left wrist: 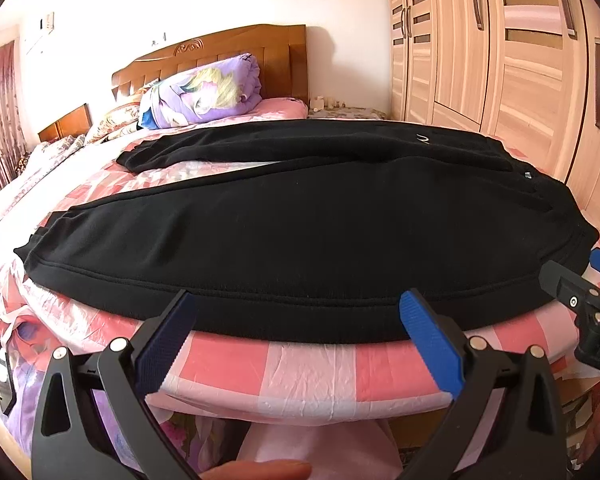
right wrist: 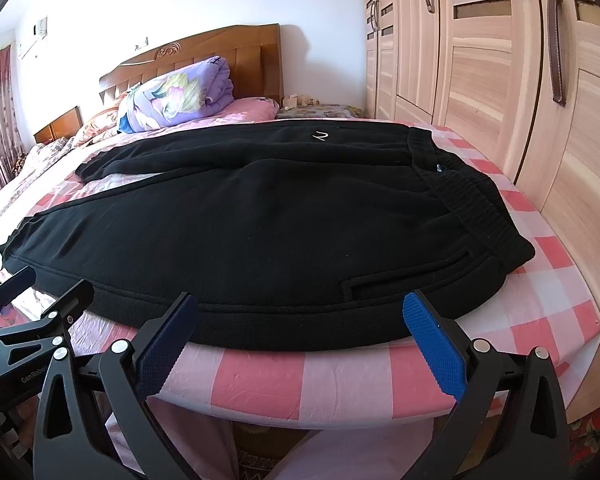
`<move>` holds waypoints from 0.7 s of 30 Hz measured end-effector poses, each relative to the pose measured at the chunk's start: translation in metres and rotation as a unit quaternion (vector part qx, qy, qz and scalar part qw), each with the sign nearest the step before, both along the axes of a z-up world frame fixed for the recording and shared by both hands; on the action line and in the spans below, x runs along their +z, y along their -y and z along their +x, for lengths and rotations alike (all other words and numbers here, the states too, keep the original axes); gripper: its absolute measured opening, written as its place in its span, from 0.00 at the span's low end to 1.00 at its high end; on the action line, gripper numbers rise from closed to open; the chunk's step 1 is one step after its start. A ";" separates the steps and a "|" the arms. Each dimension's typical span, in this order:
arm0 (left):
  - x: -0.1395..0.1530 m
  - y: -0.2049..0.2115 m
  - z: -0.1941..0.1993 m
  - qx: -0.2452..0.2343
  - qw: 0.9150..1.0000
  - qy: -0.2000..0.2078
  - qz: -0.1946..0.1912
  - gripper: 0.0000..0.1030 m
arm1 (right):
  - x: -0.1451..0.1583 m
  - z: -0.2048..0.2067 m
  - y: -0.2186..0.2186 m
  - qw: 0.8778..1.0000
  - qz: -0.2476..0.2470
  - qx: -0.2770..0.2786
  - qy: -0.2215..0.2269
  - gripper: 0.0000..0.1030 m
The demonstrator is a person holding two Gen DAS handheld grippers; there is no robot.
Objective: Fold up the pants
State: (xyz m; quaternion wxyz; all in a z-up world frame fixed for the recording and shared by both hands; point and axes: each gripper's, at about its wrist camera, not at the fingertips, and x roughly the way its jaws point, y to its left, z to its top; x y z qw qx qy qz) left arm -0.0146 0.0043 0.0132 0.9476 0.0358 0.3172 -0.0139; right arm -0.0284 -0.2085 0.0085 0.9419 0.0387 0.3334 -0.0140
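Black pants [left wrist: 300,220] lie flat across the pink checked bed [left wrist: 300,364], legs apart, waistband to the right, cuffs to the left. They show in the right wrist view too [right wrist: 260,216], with the ribbed waistband [right wrist: 472,204] at right. My left gripper [left wrist: 298,304] is open and empty, its blue pads at the near hem of the closer leg. My right gripper [right wrist: 300,308] is open and empty at the near hem close to the pocket; it also shows at the right edge of the left wrist view [left wrist: 580,292]. The left gripper shows at the left edge of the right wrist view [right wrist: 32,308].
A wooden headboard [left wrist: 228,56] and a folded purple quilt [left wrist: 204,92] are at the far end of the bed. A light wooden wardrobe [right wrist: 500,80] stands close along the right side. A curtain [left wrist: 0,112] hangs far left. The bed edge is just below the grippers.
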 end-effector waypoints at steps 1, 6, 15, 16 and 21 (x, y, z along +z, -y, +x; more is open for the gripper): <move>0.000 0.000 0.000 0.000 1.000 0.001 0.000 0.99 | 0.000 -0.001 -0.001 1.000 0.000 0.000 0.000 0.96; 0.001 -0.001 -0.002 -0.001 1.000 0.007 0.000 0.99 | -0.001 -0.001 0.001 1.000 0.005 0.000 -0.002 0.96; 0.002 -0.001 -0.002 -0.001 1.000 0.008 0.000 0.99 | -0.001 -0.001 0.002 1.000 0.007 0.000 -0.004 0.96; 0.002 -0.001 -0.002 -0.001 1.000 0.008 0.000 0.99 | -0.001 -0.001 0.002 1.000 0.007 0.000 -0.004 0.96; 0.002 -0.001 -0.002 -0.001 1.000 0.008 -0.001 0.99 | -0.002 -0.001 0.002 1.000 0.008 0.000 -0.005 0.96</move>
